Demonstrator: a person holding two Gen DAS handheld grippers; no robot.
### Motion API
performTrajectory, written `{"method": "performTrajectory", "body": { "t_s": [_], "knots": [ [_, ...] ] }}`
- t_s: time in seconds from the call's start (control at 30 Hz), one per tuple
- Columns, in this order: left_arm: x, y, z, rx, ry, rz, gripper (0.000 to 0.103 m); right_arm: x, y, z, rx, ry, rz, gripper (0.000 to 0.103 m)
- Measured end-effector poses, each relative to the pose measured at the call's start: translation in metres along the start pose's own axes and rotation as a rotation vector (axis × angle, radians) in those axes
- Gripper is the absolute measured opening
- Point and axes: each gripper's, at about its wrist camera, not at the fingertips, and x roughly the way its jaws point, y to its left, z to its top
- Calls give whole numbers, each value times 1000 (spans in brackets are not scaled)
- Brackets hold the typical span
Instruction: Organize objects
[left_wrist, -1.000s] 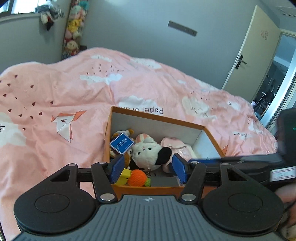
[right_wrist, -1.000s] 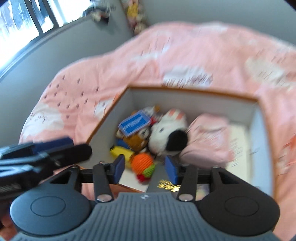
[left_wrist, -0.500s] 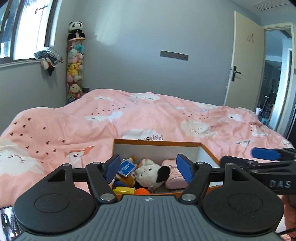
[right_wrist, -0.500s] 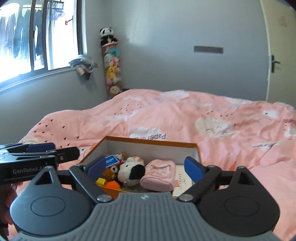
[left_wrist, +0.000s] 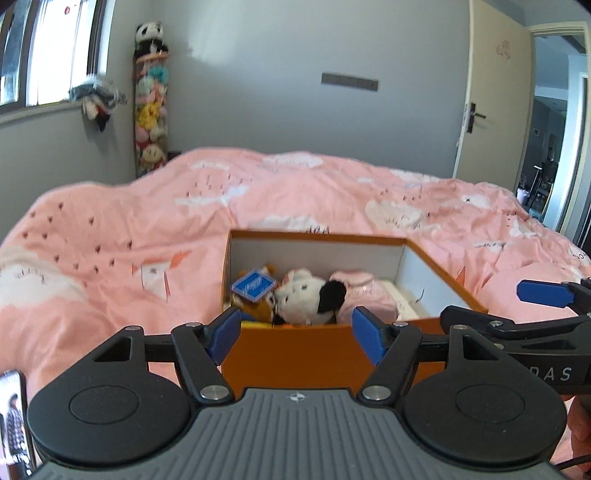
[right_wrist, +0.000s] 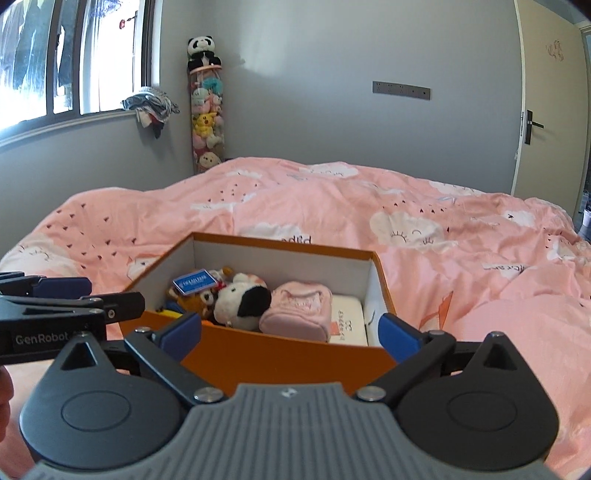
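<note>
Open-topped orange cardboard box with white inner walls (right_wrist: 280, 360) sits on the pink cloud-print bed cover (right_wrist: 443, 236), holding a blue rectangular card pack (right_wrist: 195, 281) at its left, a white plush toy with a black ear (right_wrist: 240, 301) in the middle, a pink fabric pouch (right_wrist: 297, 310) to its right, and a flat white item (right_wrist: 349, 325) at the far right. Left gripper (left_wrist: 297, 332) hangs at the near wall of the box, blue-padded jaws apart and empty. Right gripper (right_wrist: 290, 330) likewise at the near wall, jaws spread wider and empty, the two tools side by side and apart.
</note>
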Motion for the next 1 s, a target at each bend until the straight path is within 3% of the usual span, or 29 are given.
{"method": "performTrajectory", "body": {
  "t_s": [0.3, 1.0],
  "knots": [
    [21, 7, -14, -51, 144, 1, 81, 13, -2, -12, 19, 63, -17, 101],
    [18, 5, -9, -42, 120, 18, 80, 13, -2, -12, 21, 57, -17, 101]
  ]
}}
